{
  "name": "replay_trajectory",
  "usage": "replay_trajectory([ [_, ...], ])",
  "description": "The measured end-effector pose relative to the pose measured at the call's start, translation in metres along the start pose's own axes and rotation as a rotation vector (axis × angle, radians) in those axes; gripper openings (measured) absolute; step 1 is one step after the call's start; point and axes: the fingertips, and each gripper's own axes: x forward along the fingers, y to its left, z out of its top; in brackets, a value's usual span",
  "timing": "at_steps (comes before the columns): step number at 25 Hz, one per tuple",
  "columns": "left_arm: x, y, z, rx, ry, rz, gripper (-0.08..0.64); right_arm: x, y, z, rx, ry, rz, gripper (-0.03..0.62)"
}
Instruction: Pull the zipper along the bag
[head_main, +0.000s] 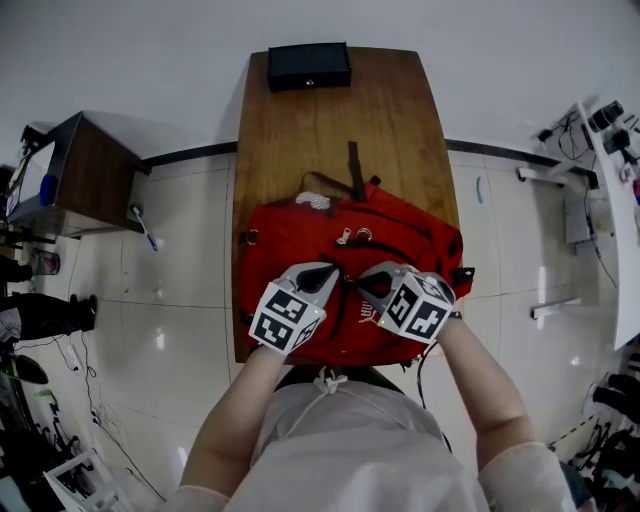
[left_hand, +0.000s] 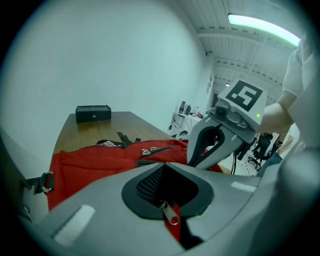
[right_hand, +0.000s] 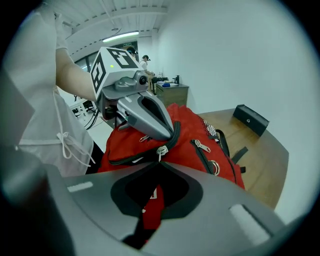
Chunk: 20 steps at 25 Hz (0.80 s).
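Note:
A red backpack (head_main: 300, 240) lies on the wooden table (head_main: 340, 130), and both grippers rest on its near part. My left gripper (head_main: 328, 272) is shut, its tips pinching the black zipper edge (right_hand: 140, 156) and lifting it a little. A silver zipper pull (right_hand: 161, 150) hangs just under those tips. It also shows through the left jaws' hollow in the left gripper view (left_hand: 171, 214). My right gripper (right_hand: 157, 162) is shut, and its tips meet at the lower end of that pull. Red fabric fills the gap behind both pairs of jaws.
A black box (head_main: 308, 66) sits at the table's far end. A second zipper with silver pulls and a ring (head_main: 352, 236) runs across the bag's top, and dark straps (head_main: 354, 170) trail beyond it. A wooden cabinet (head_main: 85, 170) stands on the floor to the left.

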Motion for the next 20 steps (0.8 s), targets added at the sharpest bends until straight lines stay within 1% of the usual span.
replay_trajectory([
  [4, 0.000, 0.000, -0.001, 0.012, 0.007, 0.002, 0.006, 0.001, 0.014, -0.005, 0.043, 0.003, -0.014, 0.008],
  [7, -0.001, 0.001, -0.001, 0.043, 0.005, 0.016, 0.006, 0.004, 0.023, -0.007, 0.086, 0.010, -0.016, 0.008],
  [9, 0.000, 0.001, -0.001, 0.056, 0.010, 0.021, 0.006, 0.006, 0.030, -0.008, 0.097, 0.017, -0.022, 0.008],
  [11, 0.001, 0.002, -0.002, 0.053, 0.017, 0.017, 0.006, 0.010, 0.038, -0.011, 0.098, 0.025, -0.021, 0.008],
  [16, 0.001, 0.003, -0.001, 0.039, 0.015, 0.002, 0.006, 0.017, 0.063, -0.021, 0.118, 0.057, 0.006, 0.008],
  [20, 0.002, 0.003, -0.001, 0.068, 0.001, 0.016, 0.006, 0.022, 0.079, -0.027, 0.194, 0.070, 0.044, 0.008],
])
